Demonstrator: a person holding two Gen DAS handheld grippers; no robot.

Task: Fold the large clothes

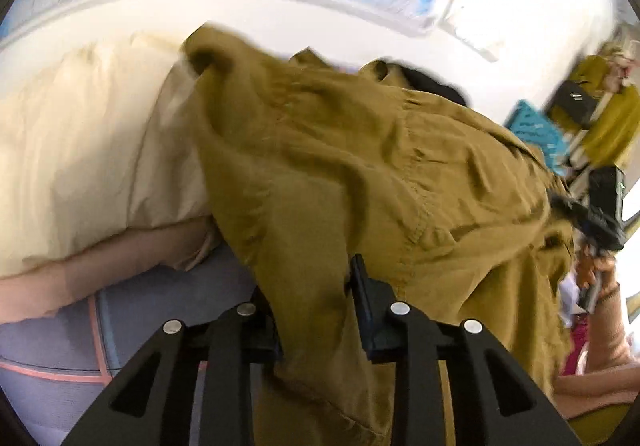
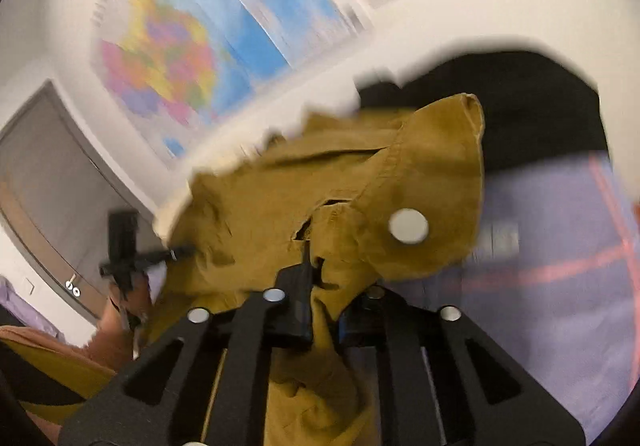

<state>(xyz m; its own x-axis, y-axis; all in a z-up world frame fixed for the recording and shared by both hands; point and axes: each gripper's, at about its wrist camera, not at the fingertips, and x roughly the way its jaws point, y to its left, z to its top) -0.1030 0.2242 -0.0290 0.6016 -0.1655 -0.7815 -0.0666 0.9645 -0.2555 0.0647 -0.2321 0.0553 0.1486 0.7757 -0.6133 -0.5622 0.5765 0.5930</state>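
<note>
On the wall behind the bed hangs one large coloured map [image 2: 192, 46], mostly blue with pink, yellow and green areas, and it is blurred in both views. Below it lies the bed [image 1: 52, 334] with a grey-lilac cover that has thin pink stripes. One big cream pillow [image 1: 80, 150] rests on the bed at the left of the left wrist view.

One garment [image 1: 360, 174] is held up above the bed, between the two tools. It is mustard-brown, of a matte woven cloth with many wrinkles and stitched seams. In the right wrist view one round white button [image 2: 409, 226] shows on a flap of it, near a folded hem.

Two tools are visible. The left tool [image 1: 316, 310] has its fingers pressed close on a hanging fold of the garment, and the cloth passes down between them. The right tool [image 2: 324, 306] is also closed tightly on a bunch of the garment, which spreads out above the fingers and hangs below them. A bare forearm [image 1: 604, 326] of the person appears at the right edge of the left wrist view.
</note>
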